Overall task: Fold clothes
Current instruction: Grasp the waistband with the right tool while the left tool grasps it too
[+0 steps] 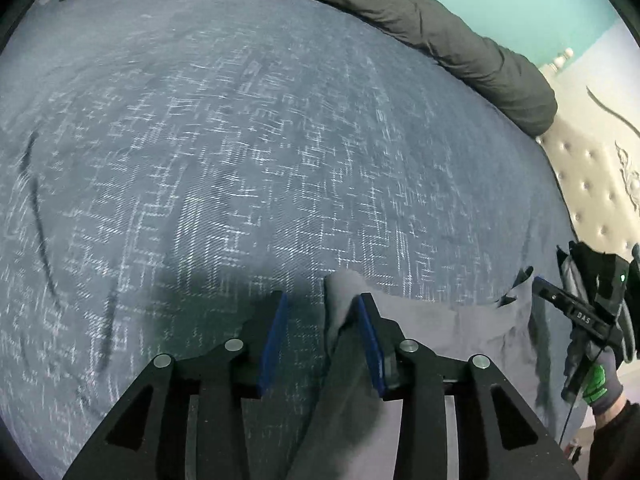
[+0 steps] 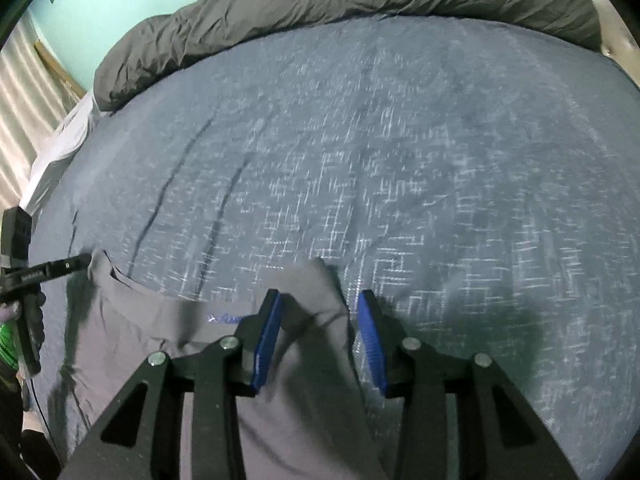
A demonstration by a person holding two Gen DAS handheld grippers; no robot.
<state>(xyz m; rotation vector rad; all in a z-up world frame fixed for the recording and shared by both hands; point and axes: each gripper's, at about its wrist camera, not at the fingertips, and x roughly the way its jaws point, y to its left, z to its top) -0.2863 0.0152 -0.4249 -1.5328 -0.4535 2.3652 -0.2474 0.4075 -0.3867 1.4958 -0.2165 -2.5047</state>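
Observation:
A grey garment (image 1: 452, 332) lies at the near edge of a bed with a blue patterned cover (image 1: 240, 160). My left gripper (image 1: 322, 312) is open; a corner of the garment pokes up between its blue pads, against the right one. My right gripper (image 2: 318, 308) is open too, and the garment's other corner (image 2: 316, 292) rises between its pads. The garment spreads between both grippers, with a small purple logo (image 2: 226, 319) on it. Each gripper shows in the other's view: the right one (image 1: 576, 312) at the far right, the left one (image 2: 52, 270) at the far left.
A rolled dark grey duvet (image 2: 340, 0) lies along the far side of the bed (image 2: 440, 160). A tufted cream headboard (image 1: 592, 188) stands at the right in the left wrist view. A teal wall (image 2: 112, 12) is behind.

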